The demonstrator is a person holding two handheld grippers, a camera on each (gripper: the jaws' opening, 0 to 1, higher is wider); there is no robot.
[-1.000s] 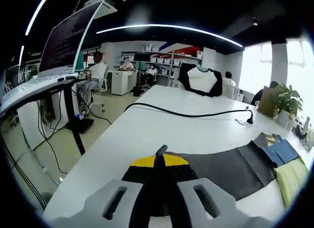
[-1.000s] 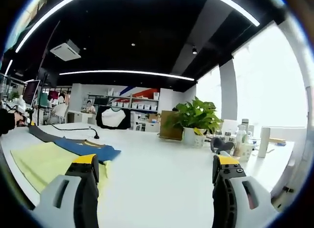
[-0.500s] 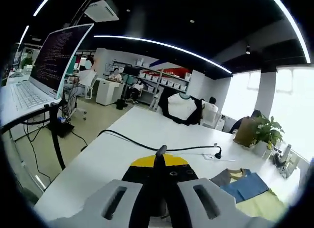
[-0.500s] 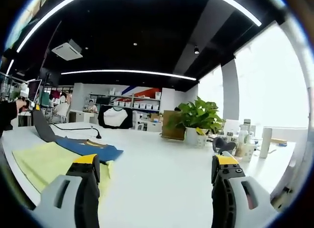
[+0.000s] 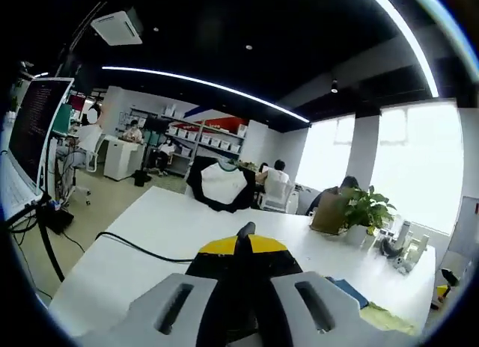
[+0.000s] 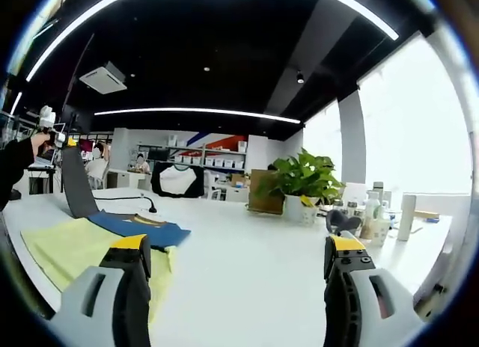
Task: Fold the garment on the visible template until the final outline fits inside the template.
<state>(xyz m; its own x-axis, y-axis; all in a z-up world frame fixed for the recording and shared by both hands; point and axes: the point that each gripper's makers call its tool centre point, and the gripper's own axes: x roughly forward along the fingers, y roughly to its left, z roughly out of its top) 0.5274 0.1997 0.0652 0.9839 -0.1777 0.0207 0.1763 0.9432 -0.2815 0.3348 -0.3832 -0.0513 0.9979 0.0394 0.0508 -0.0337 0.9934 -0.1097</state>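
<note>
Carefully: keep the left gripper (image 5: 243,246) clenched on the grey strip (image 6: 75,184) of the garment (image 6: 142,226). Note its jaws pressed together in the left gripper view, with dark cloth pinched between them. From the right gripper view, note that same strip held up well above the white table (image 6: 254,287), hanging down to the blue body of the garment. See the blue body lying flat, partly over the far edge of the yellow-green template (image 6: 67,250).

Judge the step in hand as carrying the lifted strip over the blue body to make a fold. Swing it across in a low arc rather than pulling upward, so as not to drag the blue body off the template. Lay the strip down flat with its edge inside the yellow-green outline. Let go only once the cloth rests on the cloth beneath.

Leave the right gripper (image 6: 239,244) released for now, jaws wide apart and grasping nothing, hovering over bare table just beside the template's near corner. Bring it in to pin the blue body if the cloth starts to slide.

Watch the black cable (image 6: 123,200) on the table just behind the garment, and avoid snagging it with the hanging strip. Stay clear of the potted plant (image 6: 303,184) and the bottles farther along the table.
</note>
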